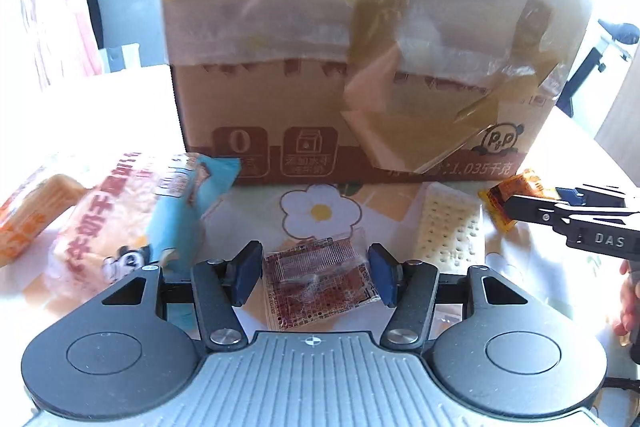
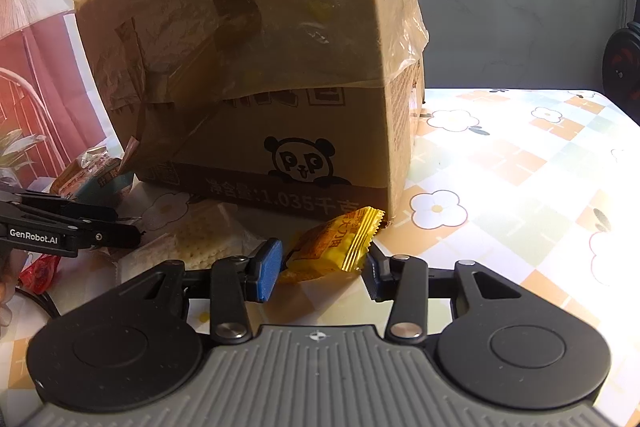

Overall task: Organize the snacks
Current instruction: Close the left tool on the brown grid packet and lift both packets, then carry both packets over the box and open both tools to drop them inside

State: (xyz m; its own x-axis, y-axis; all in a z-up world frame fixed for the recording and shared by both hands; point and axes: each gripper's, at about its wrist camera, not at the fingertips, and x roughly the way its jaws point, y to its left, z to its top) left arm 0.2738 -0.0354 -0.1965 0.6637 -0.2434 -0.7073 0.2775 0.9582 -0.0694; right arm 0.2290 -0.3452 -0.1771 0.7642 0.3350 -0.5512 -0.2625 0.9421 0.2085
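Flowered tablecloth [image 2: 520, 147]; left tongs [image 1: 316, 273] spread around red packet [image 1: 320, 279], right tongs [image 2: 322, 269] spread around crinkly yellow packet [image 2: 332, 247].

Harsh backlight blows out the left view's upper edges; the right view's cardboard box [image 2: 256, 67] sits shadowed.

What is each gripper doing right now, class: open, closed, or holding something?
Left gripper: open, fingers either side of the red snack packet, not gripping it.
Right gripper: open around the yellow snack packet, not yet clamped.
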